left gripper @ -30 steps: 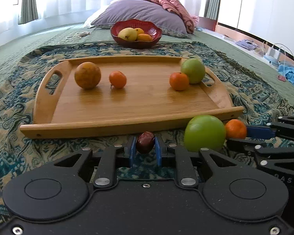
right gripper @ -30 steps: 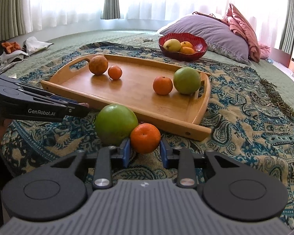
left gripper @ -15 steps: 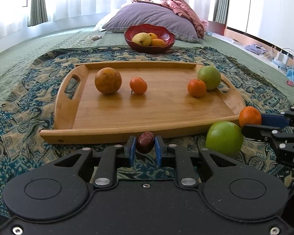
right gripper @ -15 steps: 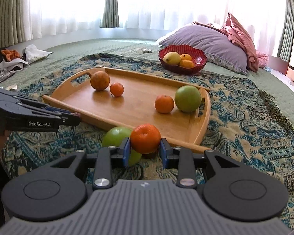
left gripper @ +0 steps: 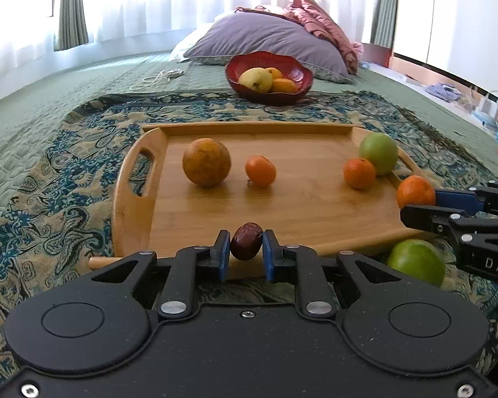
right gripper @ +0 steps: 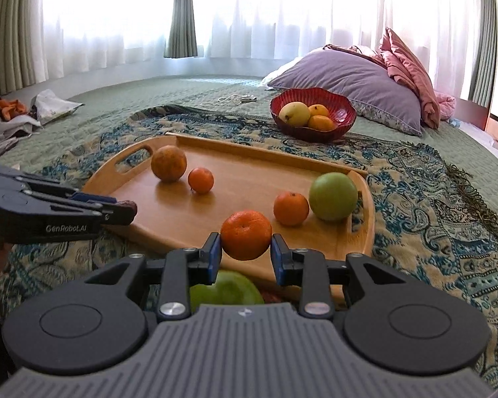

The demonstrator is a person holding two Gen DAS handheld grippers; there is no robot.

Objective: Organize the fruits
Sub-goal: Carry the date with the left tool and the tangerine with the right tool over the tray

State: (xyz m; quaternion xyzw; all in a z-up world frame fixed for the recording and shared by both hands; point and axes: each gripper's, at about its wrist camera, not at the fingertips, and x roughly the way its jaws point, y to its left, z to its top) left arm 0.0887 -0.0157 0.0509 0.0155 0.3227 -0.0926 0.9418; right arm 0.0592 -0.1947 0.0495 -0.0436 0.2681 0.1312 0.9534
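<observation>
My left gripper point(left gripper: 246, 247) is shut on a dark red date point(left gripper: 246, 241), held above the near edge of the wooden tray point(left gripper: 302, 222). My right gripper point(right gripper: 245, 245) is shut on an orange tangerine point(right gripper: 246, 233), lifted over the tray's near right corner point(right gripper: 358, 238); it also shows in the left wrist view point(left gripper: 415, 190). On the tray lie a brown-orange fruit point(left gripper: 206, 162), a small tangerine point(left gripper: 260, 170), another tangerine point(left gripper: 359, 173) and a green apple point(left gripper: 379, 152). A second green apple point(left gripper: 416, 262) lies on the cloth in front of the tray.
A red bowl point(left gripper: 269, 78) holding a yellow pear and oranges stands beyond the tray, before a purple pillow point(left gripper: 265, 41). A patterned blue cloth point(left gripper: 66, 172) covers the green bedspread. A white cable point(left gripper: 156, 78) lies at the back left. Clutter point(right gripper: 23, 112) lies far left.
Both grippers rose and moved forward over the tray's near edge. The tangerine was lifted off the cloth away from the green apple, which stays behind.
</observation>
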